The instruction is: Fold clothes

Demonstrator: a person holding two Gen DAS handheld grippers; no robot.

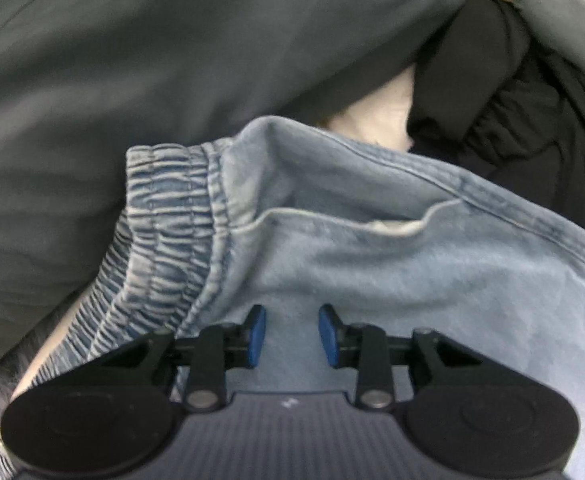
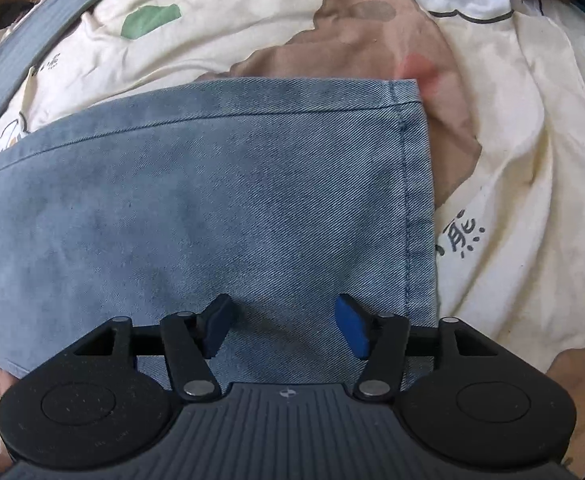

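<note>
Left wrist: open left gripper (image 1: 292, 334) over jeans (image 1: 372, 248), grey garment (image 1: 132, 80) alongside.

grey garment (image 1: 132, 80) and black garment (image 1: 512, 100) crowding denim trousers (image 1: 372, 240), printed bedsheet (image 2: 532, 180) bare beside hem

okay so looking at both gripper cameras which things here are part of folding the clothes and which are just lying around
Part of the job:
- denim pants, elastic waistband by the left gripper
- hemmed leg end by the right gripper
Both grippers open over the denim.

Lying about:
- grey garment
- black garment
- printed cream sheet underneath
</note>
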